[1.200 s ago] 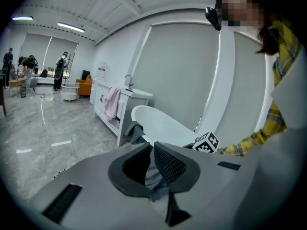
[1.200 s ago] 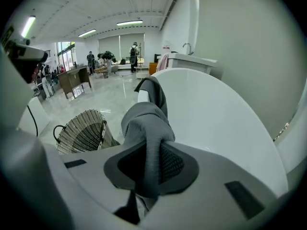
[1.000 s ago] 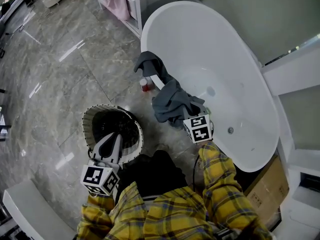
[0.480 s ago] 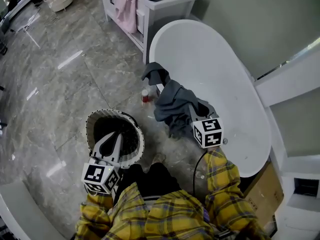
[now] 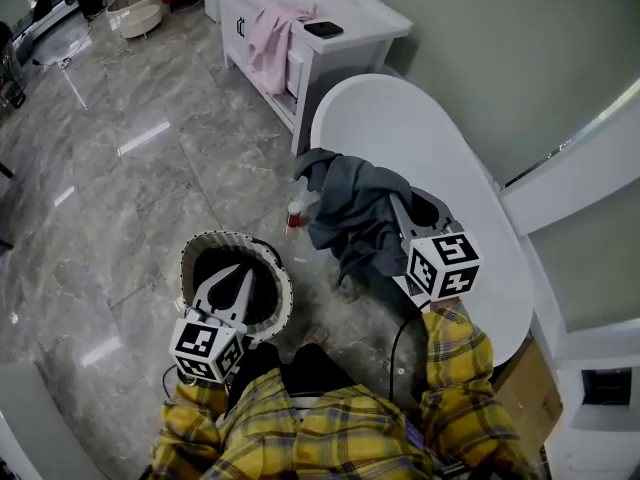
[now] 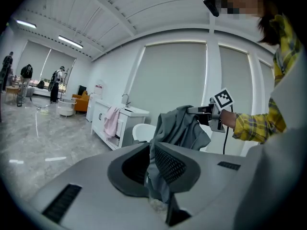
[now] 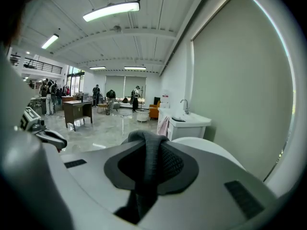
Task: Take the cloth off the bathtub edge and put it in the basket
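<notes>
Nearest: yellow plaid sleeves (image 5: pixel 455 353), one gripper in each hand.

Left gripper (image 5: pixel 241 272): jaws pressed together, nothing in them. It hangs over the mouth of the basket (image 5: pixel 195 253), which stands on the marble floor just in front of the person. Judged to be idling there, out of the cloth's way, perhaps ready to steady the basket or help tuck the cloth in.

Right gripper (image 5: pixel 398 208): jaws clamped on a fold of the grey cloth (image 5: pixel 355 213). Its own view shows the fold riding over the jaws and trailing down between them. Pinching one fold lets the rest hang free in a loose bundle, so it can be carried one-handed. The bundle hangs between basket and bathtub (image 5: pixel 420 133), above the floor. Its far end overlaps the tub rim in the head view; contact there cannot be told.

Small red-and-white bottle (image 5: pixel 295 216) on the floor beside the tub, under the cloth's edge. The trailing hem could catch it on the swing toward the basket.

Farther off: white vanity (image 5: pixel 345 43) with a pink towel (image 5: pixel 272 43) draped over it.
</notes>
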Demonstrator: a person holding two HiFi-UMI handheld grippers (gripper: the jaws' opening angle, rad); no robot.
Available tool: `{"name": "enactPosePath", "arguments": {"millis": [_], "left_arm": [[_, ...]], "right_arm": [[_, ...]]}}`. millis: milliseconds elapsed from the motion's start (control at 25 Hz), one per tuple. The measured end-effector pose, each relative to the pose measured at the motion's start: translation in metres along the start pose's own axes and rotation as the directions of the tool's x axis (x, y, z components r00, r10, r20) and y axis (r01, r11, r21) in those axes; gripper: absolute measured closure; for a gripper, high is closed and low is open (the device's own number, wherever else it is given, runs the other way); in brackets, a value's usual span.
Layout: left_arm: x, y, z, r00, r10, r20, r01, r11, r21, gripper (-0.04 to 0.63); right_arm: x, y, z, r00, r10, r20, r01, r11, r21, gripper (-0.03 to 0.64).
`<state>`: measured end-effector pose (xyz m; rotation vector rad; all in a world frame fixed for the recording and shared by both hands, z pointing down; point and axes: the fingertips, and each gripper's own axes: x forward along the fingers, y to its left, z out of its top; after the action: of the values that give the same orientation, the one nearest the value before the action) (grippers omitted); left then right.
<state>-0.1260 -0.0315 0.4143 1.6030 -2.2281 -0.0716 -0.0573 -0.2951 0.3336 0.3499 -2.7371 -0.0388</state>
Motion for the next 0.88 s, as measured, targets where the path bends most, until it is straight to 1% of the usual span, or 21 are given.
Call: {"name": "enactPosePath", "arguments": {"millis": [200, 360, 480, 600, 720, 800, 880], "left_arm": [[-0.011, -0.003, 0.017, 0.999, -0.029, 0.045, 0.029, 1.000, 0.011, 0.552], [-0.019, -0.003, 0.028, 0.996, -0.047, 0.072, 0.046, 0.999, 0.022, 0.543], [-0.029, -0.002, 0.037, 0.993, -0.055, 0.103, 0.053, 0.998, 0.024, 0.501], [-0.038, 0.000, 0.045, 0.991, -0.060, 0.121, 0.056, 0.998, 0.036, 0.489], [-0.046, 0.005, 0.049, 0.989, -0.065, 0.133, 0.061, 0.997, 0.040, 0.457], [-0.051, 0.007, 0.048, 0.988, -0.075, 0.134, 0.070, 0.997, 0.042, 0.423], [-0.054, 0.006, 0.048, 0.987, -0.088, 0.135, 0.081, 0.995, 0.055, 0.368]], "right_arm": [[-0.017, 0.019, 0.052, 0.996, 0.055, 0.067, -0.055, 0.998, -0.005, 0.552], [-0.029, 0.040, 0.094, 0.987, 0.106, 0.123, -0.104, 0.994, -0.022, 0.552], [-0.037, 0.057, 0.122, 0.976, 0.146, 0.159, -0.144, 0.989, -0.029, 0.552], [-0.044, 0.077, 0.146, 0.964, 0.191, 0.184, -0.186, 0.982, -0.043, 0.552], [-0.048, 0.098, 0.169, 0.948, 0.240, 0.207, -0.234, 0.971, -0.054, 0.552], [-0.051, 0.114, 0.184, 0.936, 0.272, 0.224, -0.264, 0.962, -0.064, 0.552], [-0.056, 0.131, 0.201, 0.921, 0.307, 0.241, -0.296, 0.952, -0.080, 0.552]]}}
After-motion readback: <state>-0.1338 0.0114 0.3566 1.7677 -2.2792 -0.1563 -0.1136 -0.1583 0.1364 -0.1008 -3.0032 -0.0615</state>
